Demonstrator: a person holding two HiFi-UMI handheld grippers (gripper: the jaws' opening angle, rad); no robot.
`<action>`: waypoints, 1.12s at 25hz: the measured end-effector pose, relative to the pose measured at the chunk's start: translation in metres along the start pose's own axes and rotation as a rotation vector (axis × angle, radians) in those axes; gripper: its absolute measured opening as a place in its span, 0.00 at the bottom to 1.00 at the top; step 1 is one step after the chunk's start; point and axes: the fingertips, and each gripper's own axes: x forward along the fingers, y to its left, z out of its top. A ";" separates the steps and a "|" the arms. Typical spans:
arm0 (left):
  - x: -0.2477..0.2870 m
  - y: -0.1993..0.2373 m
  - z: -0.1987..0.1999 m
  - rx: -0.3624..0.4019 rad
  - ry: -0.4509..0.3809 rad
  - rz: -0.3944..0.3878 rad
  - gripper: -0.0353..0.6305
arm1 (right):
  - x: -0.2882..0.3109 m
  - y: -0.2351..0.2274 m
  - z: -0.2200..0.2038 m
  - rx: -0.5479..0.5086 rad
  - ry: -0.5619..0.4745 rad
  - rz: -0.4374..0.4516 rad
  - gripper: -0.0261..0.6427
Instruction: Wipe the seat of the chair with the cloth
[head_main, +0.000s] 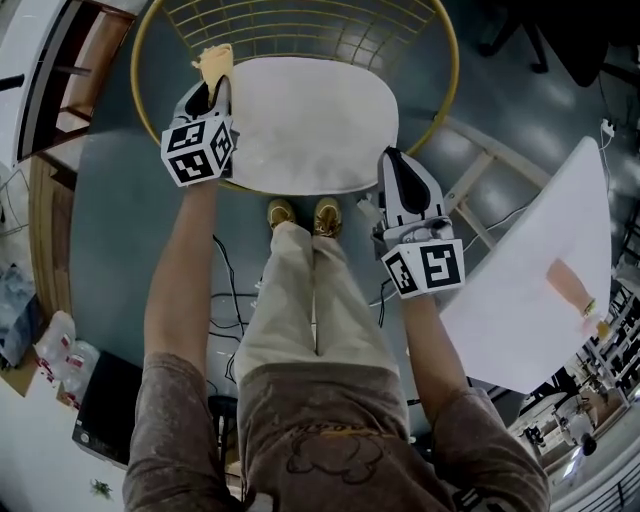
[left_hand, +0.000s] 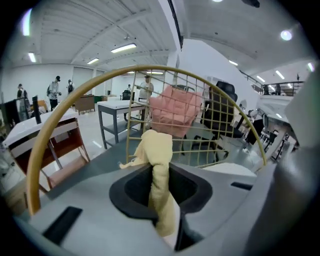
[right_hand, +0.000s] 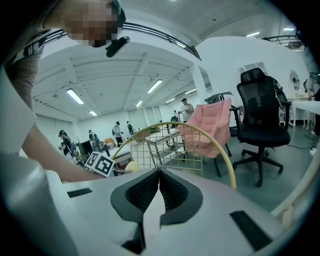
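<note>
A round chair with a gold wire back (head_main: 300, 30) and a white seat cushion (head_main: 310, 125) stands in front of me. My left gripper (head_main: 213, 88) hovers at the cushion's left edge, shut on a pale yellow cloth (head_main: 214, 62). In the left gripper view the cloth (left_hand: 159, 170) hangs pinched between the jaws, its top bunched above them, with the chair's gold rim (left_hand: 65, 112) behind. My right gripper (head_main: 392, 165) is at the seat's right front edge, shut with nothing in it; its pads (right_hand: 159, 192) meet, and the chair back (right_hand: 175, 145) shows beyond.
A white table (head_main: 545, 280) stands to the right with a pink object (head_main: 570, 285) on it. A wooden shelf (head_main: 60, 70) is at the left. Cables (head_main: 225, 270) lie on the grey floor. A black office chair (right_hand: 262, 115) and a pink cushioned chair (right_hand: 207, 125) stand further off.
</note>
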 end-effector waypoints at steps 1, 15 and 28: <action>0.004 0.006 -0.004 0.008 0.026 0.020 0.17 | 0.001 0.000 -0.001 0.004 0.000 0.002 0.08; 0.037 0.009 -0.034 0.097 0.276 0.053 0.17 | 0.001 -0.011 0.004 0.034 -0.024 -0.043 0.08; 0.064 -0.037 -0.039 0.105 0.372 -0.023 0.17 | -0.008 -0.017 -0.006 0.036 -0.001 -0.070 0.08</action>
